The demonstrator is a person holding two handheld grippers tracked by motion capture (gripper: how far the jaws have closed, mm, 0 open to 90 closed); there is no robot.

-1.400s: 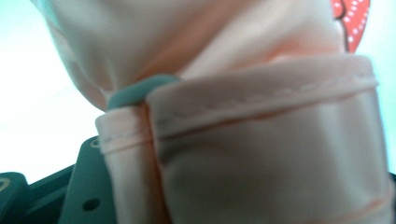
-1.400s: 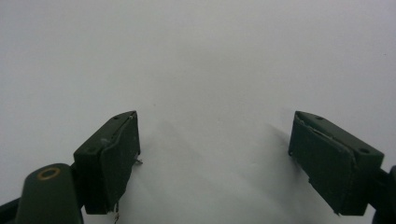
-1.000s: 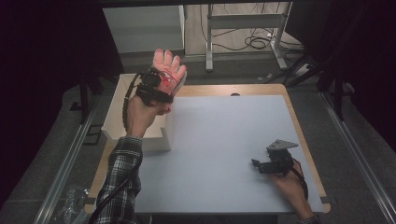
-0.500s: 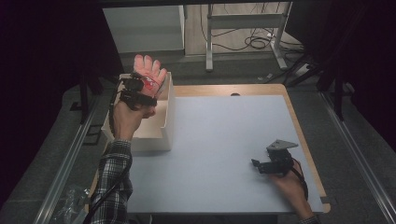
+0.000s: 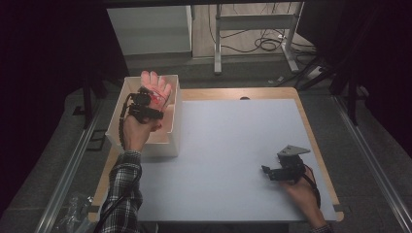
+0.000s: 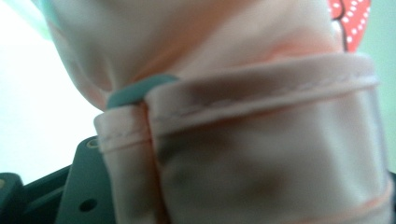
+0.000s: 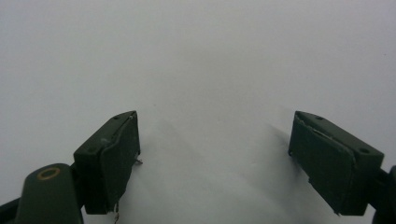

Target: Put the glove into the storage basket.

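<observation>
Left gripper (image 5: 145, 104) holds pink glove (image 5: 154, 86) by cuff over white box (image 5: 172, 138). Glove looks soft, light, floppy; cuff good spot. Right gripper (image 5: 278, 171) wide, empty.

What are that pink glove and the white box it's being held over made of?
The pink glove looks like smooth rubber or a similar coated fabric: it has a soft sheen, a stitched cuff hem and a red dotted patch. The white box seems to be matte board or plastic with thin, stiff, flat walls; I can't tell which.
</observation>
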